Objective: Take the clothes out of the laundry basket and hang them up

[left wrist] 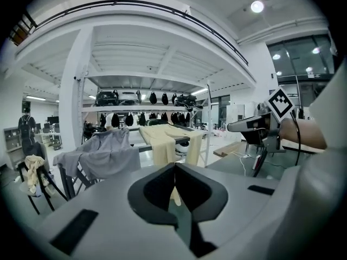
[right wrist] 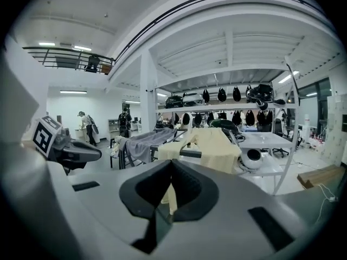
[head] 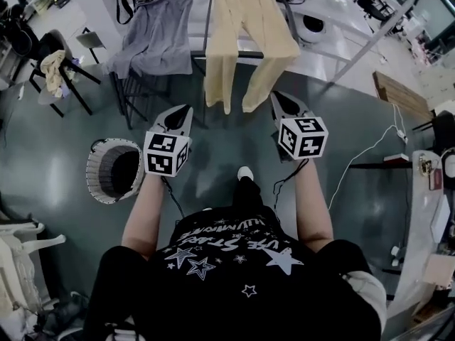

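Now we hold both tools shut and empty: the left tool (head: 186, 109) and the right tool (head: 276, 95) each have their jaws pressed together, touching no cloth. Ahead, a yellow garment (head: 245, 41) and a grey garment (head: 156, 30) hang over the rack (head: 210, 20). The laundry basket (head: 98, 170) stands on the floor at our left.

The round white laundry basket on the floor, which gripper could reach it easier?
Probably the left gripper: the round white woven laundry basket sits on the floor just beside it. The right gripper is farther, across the person's body. Both are shut and empty.
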The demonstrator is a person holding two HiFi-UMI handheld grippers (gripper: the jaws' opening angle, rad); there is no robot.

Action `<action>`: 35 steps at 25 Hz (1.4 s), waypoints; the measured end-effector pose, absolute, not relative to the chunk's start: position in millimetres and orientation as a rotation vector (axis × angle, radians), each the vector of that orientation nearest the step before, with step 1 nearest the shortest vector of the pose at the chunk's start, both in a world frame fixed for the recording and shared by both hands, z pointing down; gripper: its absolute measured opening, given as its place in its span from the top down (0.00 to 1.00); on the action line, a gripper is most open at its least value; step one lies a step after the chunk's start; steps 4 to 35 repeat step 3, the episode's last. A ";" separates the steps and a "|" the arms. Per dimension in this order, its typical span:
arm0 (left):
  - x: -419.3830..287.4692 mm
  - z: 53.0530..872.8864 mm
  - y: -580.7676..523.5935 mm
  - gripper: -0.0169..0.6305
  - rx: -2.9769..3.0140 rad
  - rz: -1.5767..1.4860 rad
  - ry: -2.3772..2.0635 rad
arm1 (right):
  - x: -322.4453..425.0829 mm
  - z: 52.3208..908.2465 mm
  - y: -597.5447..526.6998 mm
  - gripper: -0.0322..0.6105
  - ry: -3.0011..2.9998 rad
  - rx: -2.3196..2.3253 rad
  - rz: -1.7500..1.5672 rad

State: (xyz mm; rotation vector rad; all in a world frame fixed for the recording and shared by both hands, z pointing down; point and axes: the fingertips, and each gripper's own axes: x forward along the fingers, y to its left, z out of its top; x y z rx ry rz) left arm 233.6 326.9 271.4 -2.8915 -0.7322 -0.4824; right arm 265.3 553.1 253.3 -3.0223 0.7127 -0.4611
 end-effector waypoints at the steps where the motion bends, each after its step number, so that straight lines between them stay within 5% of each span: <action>1: 226.3 272.1 325.7 0.94 -2.888 -0.487 -0.747 | 257.5 254.9 550.7 0.94 0.706 -3.020 -0.465; 35: 211.1 274.0 323.5 0.95 -2.882 -0.497 -0.776 | 241.3 258.5 546.0 0.94 0.694 -3.016 -0.474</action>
